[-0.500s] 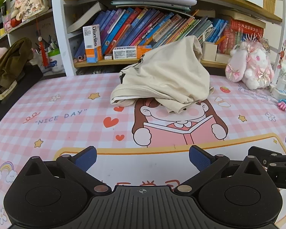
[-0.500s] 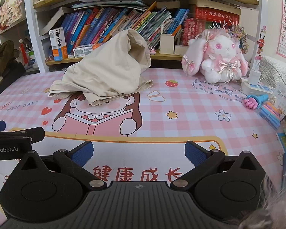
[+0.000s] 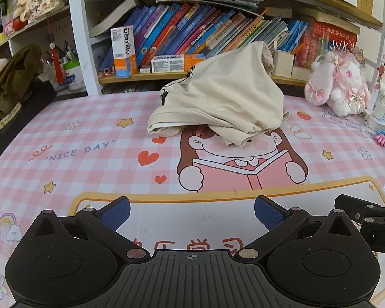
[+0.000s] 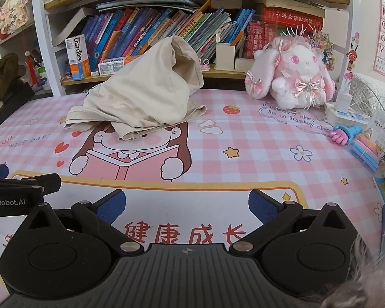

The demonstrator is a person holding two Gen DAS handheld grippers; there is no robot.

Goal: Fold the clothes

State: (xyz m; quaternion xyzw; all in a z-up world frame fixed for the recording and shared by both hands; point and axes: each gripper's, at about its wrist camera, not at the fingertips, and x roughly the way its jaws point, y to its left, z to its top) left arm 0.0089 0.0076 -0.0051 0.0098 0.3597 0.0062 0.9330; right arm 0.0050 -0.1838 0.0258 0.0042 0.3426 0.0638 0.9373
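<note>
A crumpled beige garment point(image 3: 218, 97) lies in a heap at the far middle of the pink checked table mat point(image 3: 89, 159), leaning up against the bookshelf; it also shows in the right wrist view point(image 4: 141, 95). My left gripper point(image 3: 192, 211) is open and empty, low over the near part of the mat, well short of the garment. My right gripper point(image 4: 186, 205) is open and empty, beside the left one. Each gripper's side shows at the edge of the other's view.
A bookshelf point(image 3: 192, 30) full of books stands behind the table. A pink plush rabbit point(image 4: 292, 77) sits at the back right. Pens and a pink toy point(image 4: 346, 133) lie along the right edge. A dark olive cloth point(image 3: 10, 79) hangs at the left.
</note>
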